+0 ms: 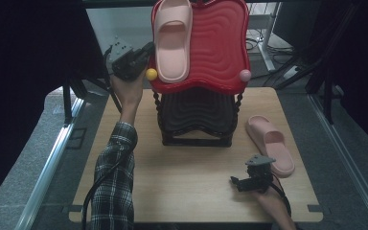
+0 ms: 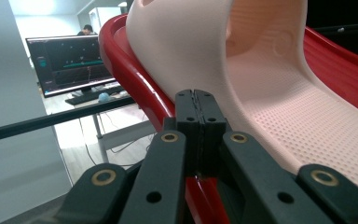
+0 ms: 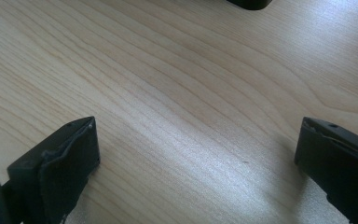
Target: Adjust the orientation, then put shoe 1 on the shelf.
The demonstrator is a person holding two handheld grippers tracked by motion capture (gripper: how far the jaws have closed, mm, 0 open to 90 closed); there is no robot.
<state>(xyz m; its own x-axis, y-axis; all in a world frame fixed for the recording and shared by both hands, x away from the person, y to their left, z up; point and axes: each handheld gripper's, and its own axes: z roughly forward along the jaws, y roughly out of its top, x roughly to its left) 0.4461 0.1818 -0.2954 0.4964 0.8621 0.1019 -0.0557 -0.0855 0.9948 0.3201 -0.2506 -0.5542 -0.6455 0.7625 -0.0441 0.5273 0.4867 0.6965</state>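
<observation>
A pale pink slipper (image 1: 172, 40) lies on the red wavy top shelf (image 1: 220, 43) of a two-tier rack, toward the shelf's 9 o'clock side, heel end near the front rim. In the left gripper view the slipper's (image 2: 279, 93) dotted insole and arched strap sit just past the jaws, with the shelf's red rim (image 2: 130, 70) running under it.

The left hand-held gripper (image 1: 141, 57) is raised at the slipper's 8 o'clock, at the shelf's front-left corner beside a yellow ball knob (image 1: 151, 74). Its jaws are pressed together with no gap between them and nothing visible between the pads; their tips sit right at the slipper's edge and the rim.

A pink knob (image 1: 245, 75) marks the shelf's opposite front corner. Below lies a dark lower shelf (image 1: 196, 115).

A second pink slipper (image 1: 270, 143) rests on the wooden desk (image 1: 182, 191) at the rack's 4 o'clock. Just at its 7 o'clock the right hand-held gripper (image 1: 237, 182) sits low over the desk, its jaws spread wide above bare wood (image 3: 191, 116).
</observation>
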